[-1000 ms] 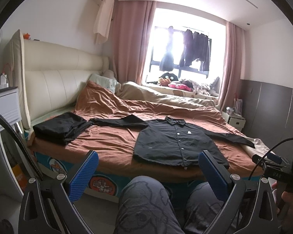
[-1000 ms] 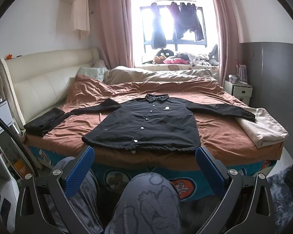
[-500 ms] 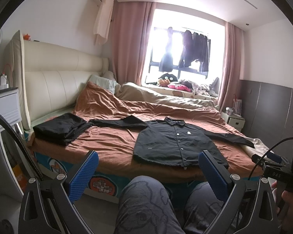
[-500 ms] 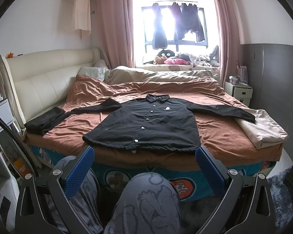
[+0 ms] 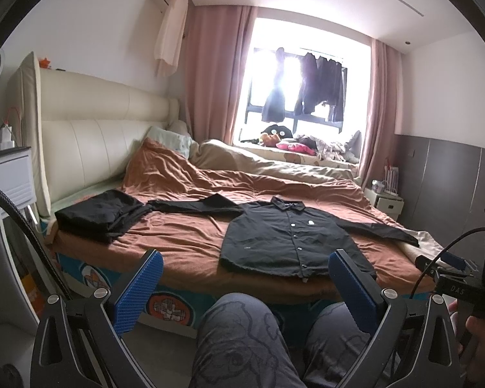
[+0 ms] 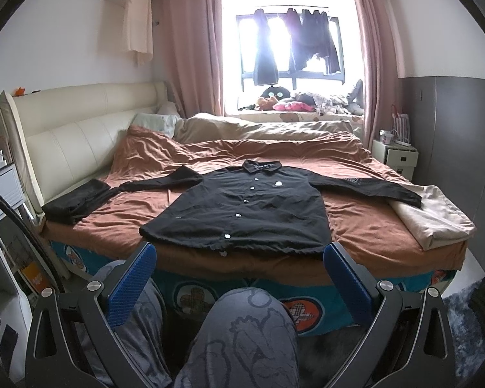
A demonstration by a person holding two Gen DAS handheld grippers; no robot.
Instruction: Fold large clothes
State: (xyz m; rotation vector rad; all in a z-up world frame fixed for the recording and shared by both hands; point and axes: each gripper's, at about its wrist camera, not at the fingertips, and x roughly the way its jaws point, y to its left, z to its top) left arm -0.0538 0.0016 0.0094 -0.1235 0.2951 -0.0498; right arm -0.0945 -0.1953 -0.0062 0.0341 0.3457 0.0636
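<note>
Folding looks unstarted: the black long-sleeved button-up shirt (image 6: 242, 207) lies spread flat on the rust-brown bed cover (image 6: 355, 226), both grippers' jaws wide open, empty, short of it.

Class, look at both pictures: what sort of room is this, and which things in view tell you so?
A home bedroom, most likely: a wide bed with a rust-brown cover, a cream padded headboard, and a small white bedside cabinet.
</note>
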